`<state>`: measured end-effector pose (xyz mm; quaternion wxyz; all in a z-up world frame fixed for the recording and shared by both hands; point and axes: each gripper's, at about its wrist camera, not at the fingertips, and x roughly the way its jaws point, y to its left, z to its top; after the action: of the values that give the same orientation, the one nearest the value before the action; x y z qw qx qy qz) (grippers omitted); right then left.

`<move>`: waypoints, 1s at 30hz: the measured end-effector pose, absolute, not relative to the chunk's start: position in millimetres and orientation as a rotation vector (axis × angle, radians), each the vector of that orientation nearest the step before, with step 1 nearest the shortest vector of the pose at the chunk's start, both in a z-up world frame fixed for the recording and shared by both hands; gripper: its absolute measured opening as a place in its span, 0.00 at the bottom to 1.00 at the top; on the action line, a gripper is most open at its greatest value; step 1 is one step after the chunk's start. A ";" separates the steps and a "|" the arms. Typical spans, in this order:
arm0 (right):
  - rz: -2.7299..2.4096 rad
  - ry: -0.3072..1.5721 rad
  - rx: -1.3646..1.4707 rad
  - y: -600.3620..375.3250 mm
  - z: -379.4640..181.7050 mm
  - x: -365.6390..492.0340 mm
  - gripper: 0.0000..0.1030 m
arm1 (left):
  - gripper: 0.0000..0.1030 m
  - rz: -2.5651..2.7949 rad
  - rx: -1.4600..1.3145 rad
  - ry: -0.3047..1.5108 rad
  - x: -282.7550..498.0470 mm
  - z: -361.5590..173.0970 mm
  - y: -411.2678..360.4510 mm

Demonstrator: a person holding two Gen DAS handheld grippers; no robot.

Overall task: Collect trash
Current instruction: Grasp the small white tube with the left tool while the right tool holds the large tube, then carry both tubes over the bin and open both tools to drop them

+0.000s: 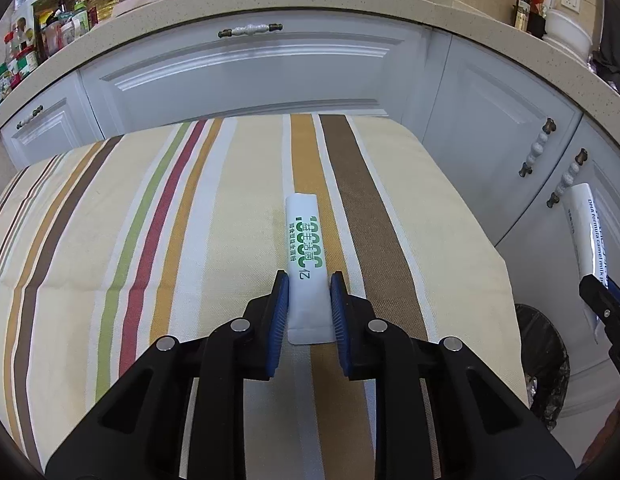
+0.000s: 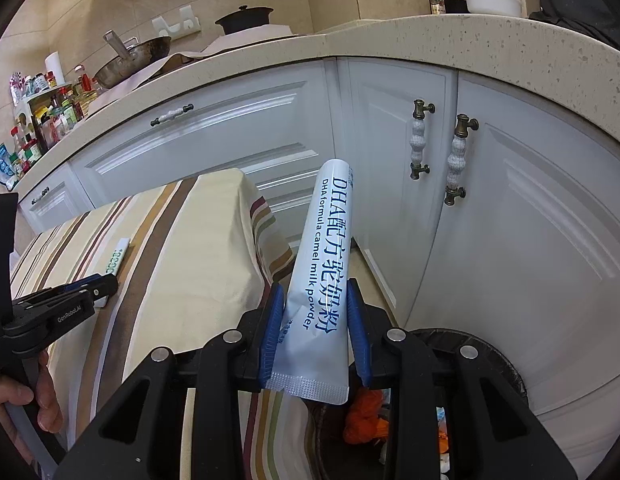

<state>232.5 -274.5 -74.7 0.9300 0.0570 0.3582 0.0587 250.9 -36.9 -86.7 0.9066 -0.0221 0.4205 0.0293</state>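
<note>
A white sachet with green print [image 1: 305, 264] lies on the striped tablecloth [image 1: 169, 240]. My left gripper [image 1: 308, 285] is open, its blue pads on either side of the sachet's near half, with small gaps. The sachet also shows in the right wrist view [image 2: 117, 256], with the left gripper [image 2: 94, 289] at its near end. My right gripper [image 2: 317, 293] is shut on a white camel milk powder sachet with blue print [image 2: 324, 268], held upright above a dark trash bin [image 2: 470, 344]. That sachet [image 1: 590, 236] and the bin [image 1: 544, 356] also show at the right of the left wrist view.
White cabinets [image 2: 510, 220] with ornate handles run under a speckled counter [image 1: 310, 0] behind the table. Bottles and jars [image 1: 41, 28] crowd the counter's left end; a wok [image 2: 133, 58] and a pot sit further back. The bin holds orange scraps [image 2: 366, 412].
</note>
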 end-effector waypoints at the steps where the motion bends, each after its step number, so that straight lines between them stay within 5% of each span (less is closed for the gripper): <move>1: 0.120 0.734 0.116 -274.6 -74.7 232.6 0.31 | 0.20 0.062 -0.036 0.857 248.9 -84.6 -38.0; 30: 0.112 0.607 0.045 -256.3 -22.2 168.7 0.31 | 0.20 -0.012 0.016 0.634 160.6 -8.5 -62.4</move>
<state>168.7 -256.3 -22.2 0.9525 0.0220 0.2986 0.0553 160.6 -62.4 -8.5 0.9502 0.0077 0.3115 -0.0061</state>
